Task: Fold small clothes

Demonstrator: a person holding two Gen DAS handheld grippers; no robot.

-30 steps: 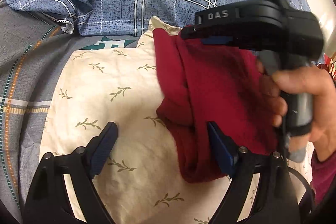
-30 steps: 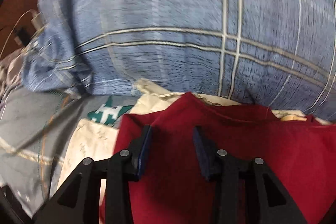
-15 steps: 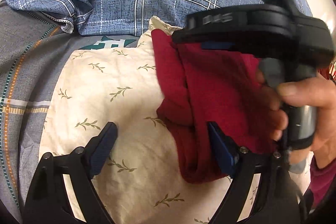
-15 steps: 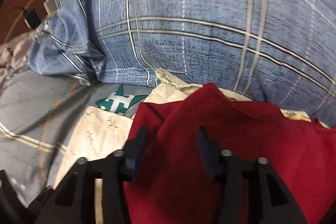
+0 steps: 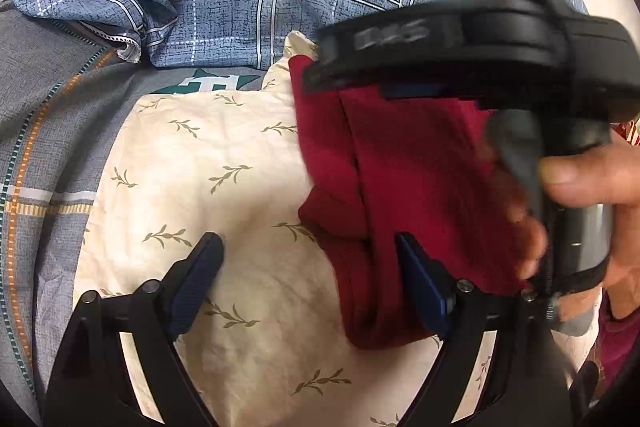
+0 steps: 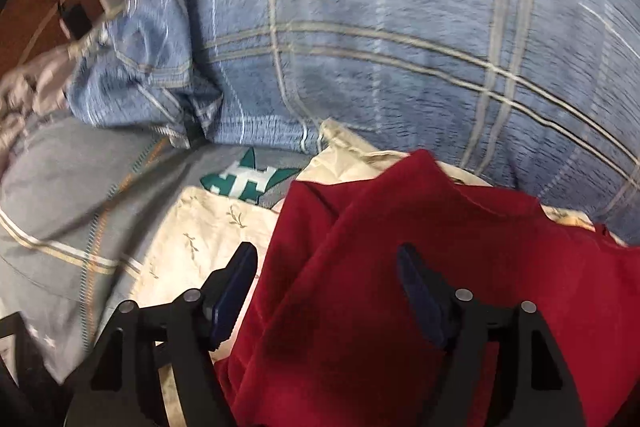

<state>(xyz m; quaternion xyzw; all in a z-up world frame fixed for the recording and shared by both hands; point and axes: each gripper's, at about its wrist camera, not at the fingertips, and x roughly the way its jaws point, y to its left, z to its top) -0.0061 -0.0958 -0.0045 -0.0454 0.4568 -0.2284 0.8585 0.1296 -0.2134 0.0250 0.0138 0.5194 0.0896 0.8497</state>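
Dark red cloth (image 5: pixel 404 163), one piece, lies folded in a long strip on the cream leaf-print pillow (image 5: pixel 224 195), over the pillow's right part in the left wrist view. One pillow, one red garment, two grippers.

Left wrist view only: the right gripper (image 5: pixel 404 89) seen from outside, blurred, black body w/ a grey handle, held by a hand (image 5: pixel 580 203) at the right edge, sitting over the cloth's far end. A green light shows at the top of that unit. Also here: the cloth's near end, a rounded fold just beside the left gripper's right finger.

Right wrist view only: brown surface top left w/ a cable and a small black plug, and the cloth's far edge rising to a peak against the blue plaid bedding (image 6: pixel 380 39).

Both views: grey striped sheet (image 5: pixel 44 131) w/ a teal-and-white patch beside the pillow corner.

Left gripper (image 5: pixel 308 271): fingers wide apart, over bare pillow and the cloth's left edge, pads pressing nothing. Right gripper: jaws have just been opening; fingers (image 6: pixel 236 283) apart, cloth lying loose between them, no clamp.
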